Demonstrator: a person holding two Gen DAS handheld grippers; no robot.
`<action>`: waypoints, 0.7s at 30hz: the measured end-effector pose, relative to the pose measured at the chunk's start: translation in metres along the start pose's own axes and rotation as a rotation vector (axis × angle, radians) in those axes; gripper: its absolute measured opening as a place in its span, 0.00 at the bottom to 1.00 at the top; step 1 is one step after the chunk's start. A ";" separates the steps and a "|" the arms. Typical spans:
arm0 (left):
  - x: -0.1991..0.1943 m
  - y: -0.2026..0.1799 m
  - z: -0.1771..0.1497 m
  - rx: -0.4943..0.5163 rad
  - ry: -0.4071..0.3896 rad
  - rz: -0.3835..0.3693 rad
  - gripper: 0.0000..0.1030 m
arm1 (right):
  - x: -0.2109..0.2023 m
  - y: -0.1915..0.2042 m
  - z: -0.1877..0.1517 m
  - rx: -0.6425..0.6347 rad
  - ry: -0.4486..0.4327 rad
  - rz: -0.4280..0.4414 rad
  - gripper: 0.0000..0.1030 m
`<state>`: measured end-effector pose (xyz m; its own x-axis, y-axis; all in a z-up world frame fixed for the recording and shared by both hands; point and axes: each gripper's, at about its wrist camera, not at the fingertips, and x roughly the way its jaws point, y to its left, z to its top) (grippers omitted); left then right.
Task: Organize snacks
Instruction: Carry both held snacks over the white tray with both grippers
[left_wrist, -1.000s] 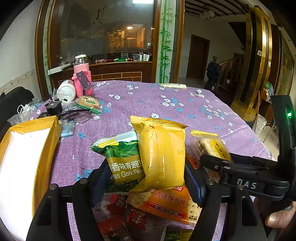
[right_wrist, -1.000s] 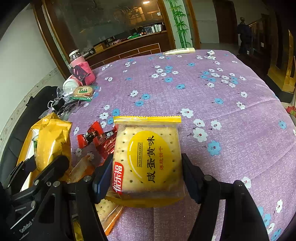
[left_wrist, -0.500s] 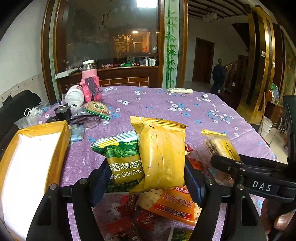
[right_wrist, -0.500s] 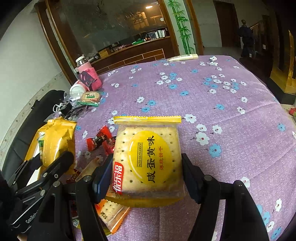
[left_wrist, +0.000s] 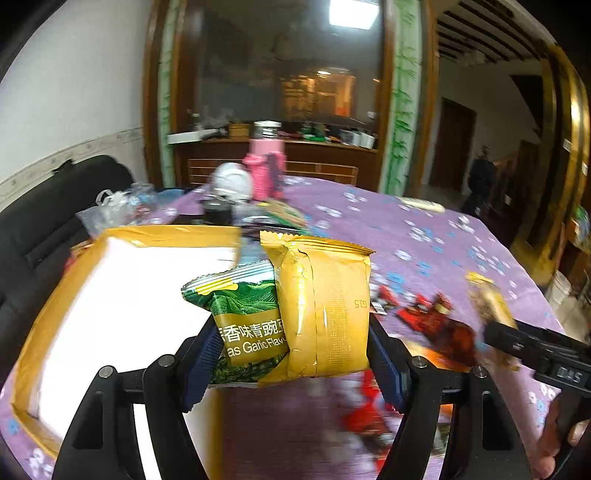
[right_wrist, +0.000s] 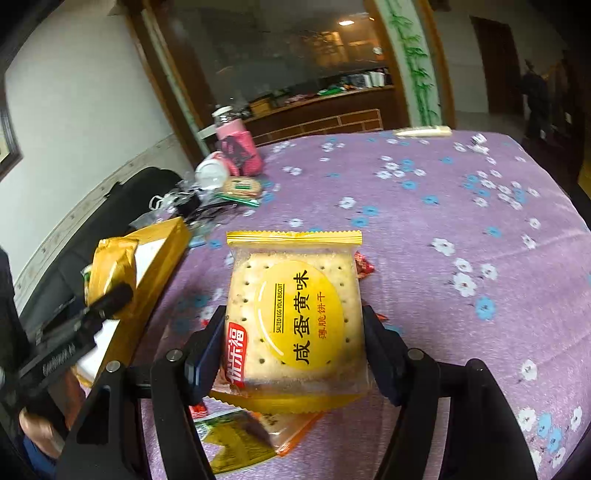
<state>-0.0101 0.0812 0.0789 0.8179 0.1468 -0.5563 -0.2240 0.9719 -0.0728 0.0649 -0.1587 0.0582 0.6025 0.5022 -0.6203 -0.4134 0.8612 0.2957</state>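
Left gripper (left_wrist: 295, 350) clamps two crinkly foil packets side by side: green garlic pea packet (left_wrist: 243, 325) and gold packet (left_wrist: 325, 306), held above the near edge of a yellow-walled, white-lined box (left_wrist: 74, 302). Right gripper (right_wrist: 295, 343) pinches a flat, square salted egg yolk biscuit pack (right_wrist: 295, 314) above the purple floral tablecloth (right_wrist: 461, 229). Loose red wrappers (left_wrist: 432, 317) below, probably candy; blurred.

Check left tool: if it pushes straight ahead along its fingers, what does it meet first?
Likely the gold-rimmed box, its far right corner; depth is blurred. The left tool, shut on a green pea packet and gold packet, points over that corner, with table clutter beyond it.
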 end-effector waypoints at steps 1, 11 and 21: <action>0.000 0.014 0.001 -0.019 -0.004 0.024 0.75 | -0.001 0.003 0.000 -0.012 -0.006 0.009 0.66; 0.011 0.132 0.005 -0.189 0.009 0.225 0.75 | 0.008 0.028 -0.011 -0.126 -0.001 0.004 0.66; 0.030 0.184 0.016 -0.207 0.090 0.270 0.75 | 0.019 0.070 0.001 -0.079 0.052 0.054 0.66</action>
<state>-0.0182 0.2670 0.0624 0.6664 0.3676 -0.6487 -0.5362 0.8408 -0.0743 0.0483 -0.0886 0.0676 0.5424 0.5408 -0.6429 -0.4976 0.8234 0.2728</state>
